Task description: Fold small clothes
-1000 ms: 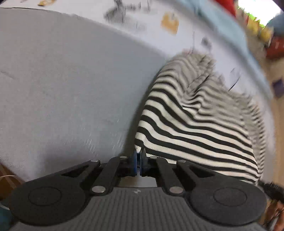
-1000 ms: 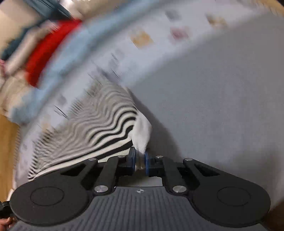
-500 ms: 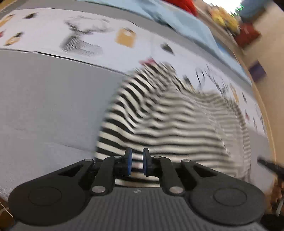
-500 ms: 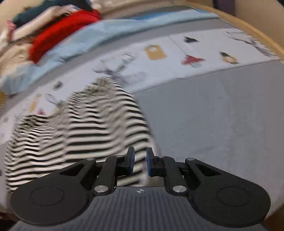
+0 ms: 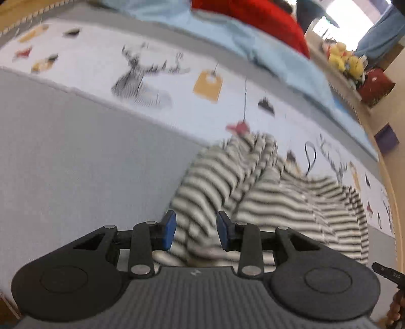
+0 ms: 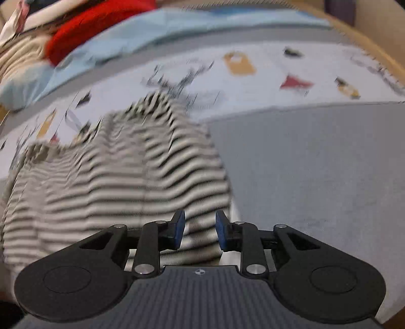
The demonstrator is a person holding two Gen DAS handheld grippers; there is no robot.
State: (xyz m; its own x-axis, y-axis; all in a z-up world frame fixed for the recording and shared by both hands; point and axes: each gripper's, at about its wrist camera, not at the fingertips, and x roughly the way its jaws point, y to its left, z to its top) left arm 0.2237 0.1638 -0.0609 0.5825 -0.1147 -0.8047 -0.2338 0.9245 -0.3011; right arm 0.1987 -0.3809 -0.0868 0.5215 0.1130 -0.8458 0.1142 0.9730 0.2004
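A: Left wrist view?
B: Left tongs [image 5: 195, 230] stand apart, gripping nothing, over the near edge of the striped garment [image 5: 273, 202], which lies rumpled on the grey bed cover [image 5: 76, 164].

A: Right wrist view?
B: Right tongs [image 6: 200, 230] likewise apart, empty, above the striped garment [image 6: 121, 182]; patterned sheet [image 6: 265, 83] lies beyond, red cloth [image 6: 96, 22] farther back.
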